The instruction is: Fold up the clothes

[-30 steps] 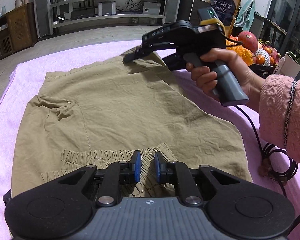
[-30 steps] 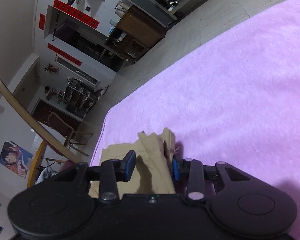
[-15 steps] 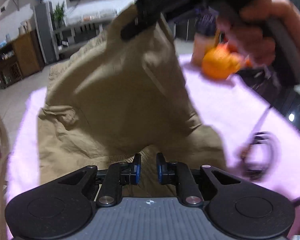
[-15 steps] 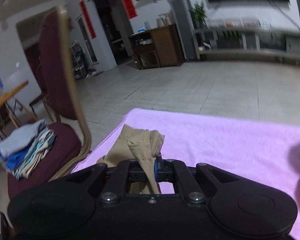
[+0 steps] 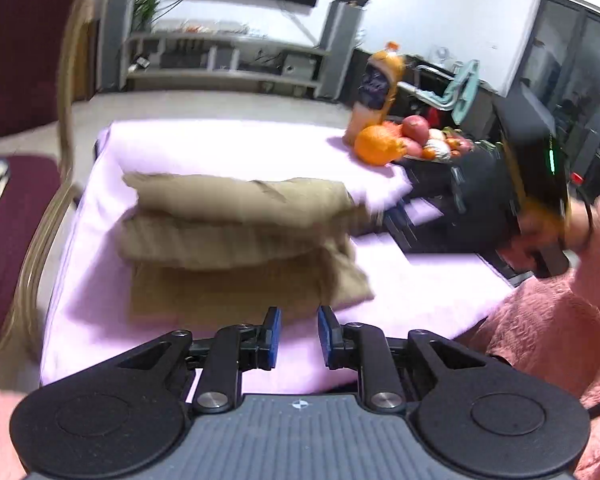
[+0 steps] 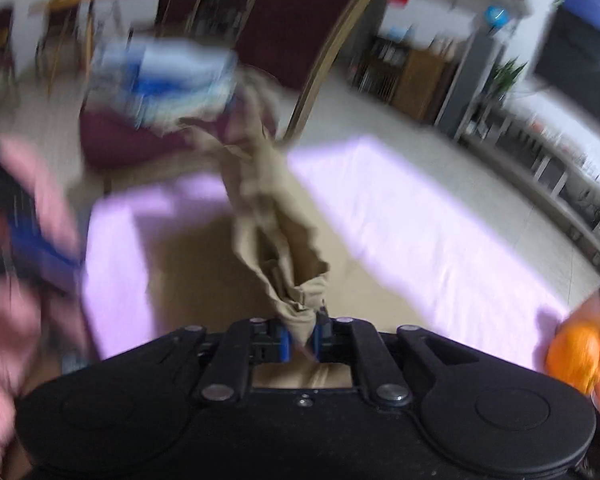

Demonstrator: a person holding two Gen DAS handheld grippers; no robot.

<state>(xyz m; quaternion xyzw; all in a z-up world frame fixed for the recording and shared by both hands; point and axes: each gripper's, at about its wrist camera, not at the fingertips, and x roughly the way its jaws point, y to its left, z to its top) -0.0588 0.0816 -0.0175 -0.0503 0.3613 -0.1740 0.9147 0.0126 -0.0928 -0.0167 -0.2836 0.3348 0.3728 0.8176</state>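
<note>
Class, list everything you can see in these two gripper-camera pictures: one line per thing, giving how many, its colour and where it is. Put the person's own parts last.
Garment: one, khaki, folded on the blanket, a corner lifted.
Blanket: one, lilac, covering the table.
Chair: one, maroon with gold frame, left of the table.
Folded clothes: one blurred stack, blue and white, on the chair seat.
Fruit: a pile, orange and red, far right corner.
Bottle: one, orange, behind the fruit.
Sleeve: pink, right side.
Left gripper: black, jaws opening, nothing between.
Right gripper: black, jaws opening, garment corner between them.
</note>
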